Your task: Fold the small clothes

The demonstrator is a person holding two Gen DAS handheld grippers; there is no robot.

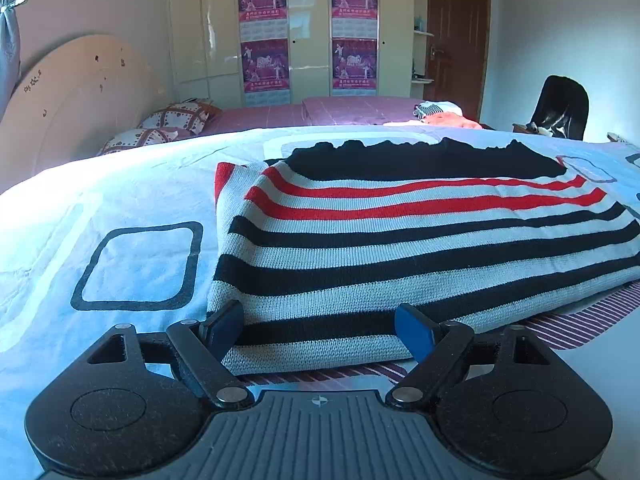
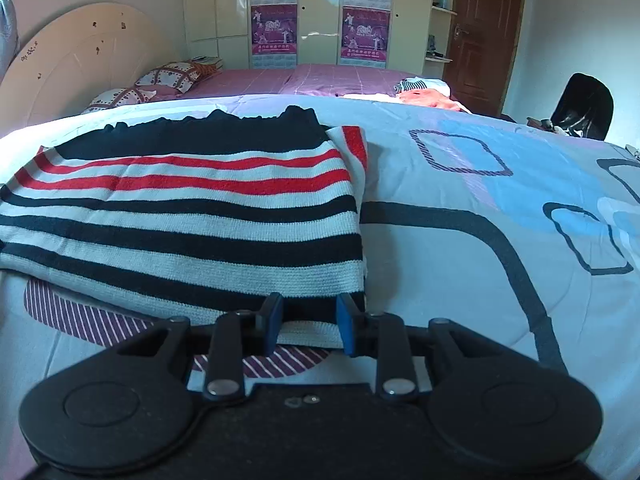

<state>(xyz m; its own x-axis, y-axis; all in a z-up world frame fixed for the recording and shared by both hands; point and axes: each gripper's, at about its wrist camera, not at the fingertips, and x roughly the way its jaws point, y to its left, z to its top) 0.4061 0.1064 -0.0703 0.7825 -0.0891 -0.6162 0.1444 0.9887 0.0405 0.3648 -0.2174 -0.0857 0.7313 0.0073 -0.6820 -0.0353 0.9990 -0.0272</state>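
A knitted sweater (image 1: 400, 240) with black, white and red stripes lies folded flat on the pale blue bedsheet (image 1: 120, 200). It also shows in the right wrist view (image 2: 180, 220). My left gripper (image 1: 320, 330) is open, its blue pads on either side of the sweater's near left hem. My right gripper (image 2: 310, 322) is partly open, its pads on either side of the near right hem corner, with a gap visible on both sides of the cloth.
Beyond the sheet is a purple bed (image 1: 320, 114) with patterned pillows (image 1: 180, 116) and a small pile of clothes (image 1: 444, 114). A wardrobe (image 1: 304, 32), a brown door (image 1: 456, 36) and a black chair (image 1: 560, 108) stand at the back.
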